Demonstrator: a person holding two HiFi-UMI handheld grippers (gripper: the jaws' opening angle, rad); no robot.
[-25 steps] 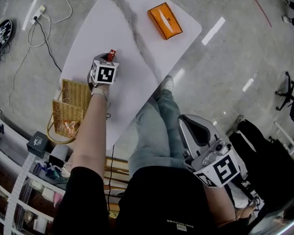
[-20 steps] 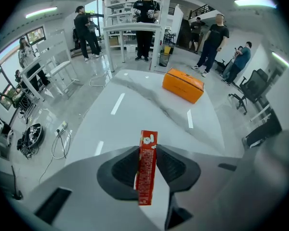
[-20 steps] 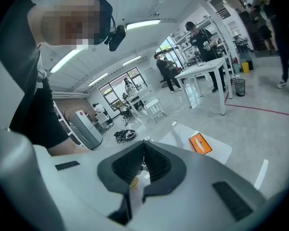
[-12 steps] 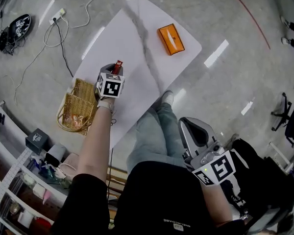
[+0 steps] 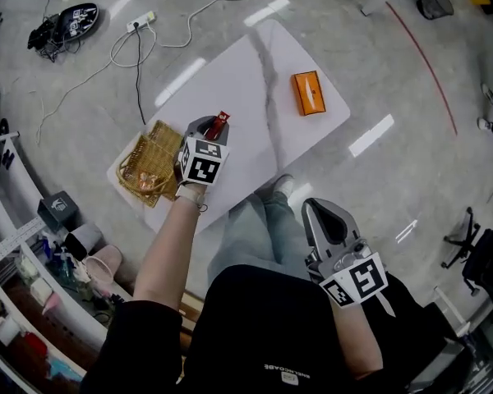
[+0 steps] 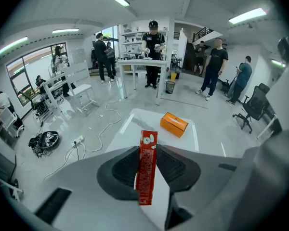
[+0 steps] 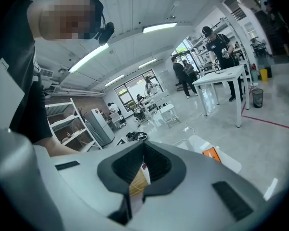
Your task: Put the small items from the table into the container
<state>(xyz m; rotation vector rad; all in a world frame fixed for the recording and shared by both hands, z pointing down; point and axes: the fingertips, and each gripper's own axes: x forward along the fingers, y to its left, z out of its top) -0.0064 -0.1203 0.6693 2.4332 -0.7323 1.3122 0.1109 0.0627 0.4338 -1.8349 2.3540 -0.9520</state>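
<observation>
Left tongs [image 5: 214, 126] have risen, clamping flat red packet [image 6: 146, 170].

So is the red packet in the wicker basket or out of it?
Out. The left gripper's jaws are shut on the red packet, held up clear of the wicker basket on the table.

Black short-sleeved shirt [image 5: 271, 335]; pale blue jeans [image 5: 251, 232]; left gripper [image 5: 214, 126] and right gripper [image 5: 324, 209] grey, with black-and-white marker cubes.

A power strip [image 5: 141, 20] and cables [image 5: 138, 72] lie on the floor [image 5: 378, 72].
</observation>
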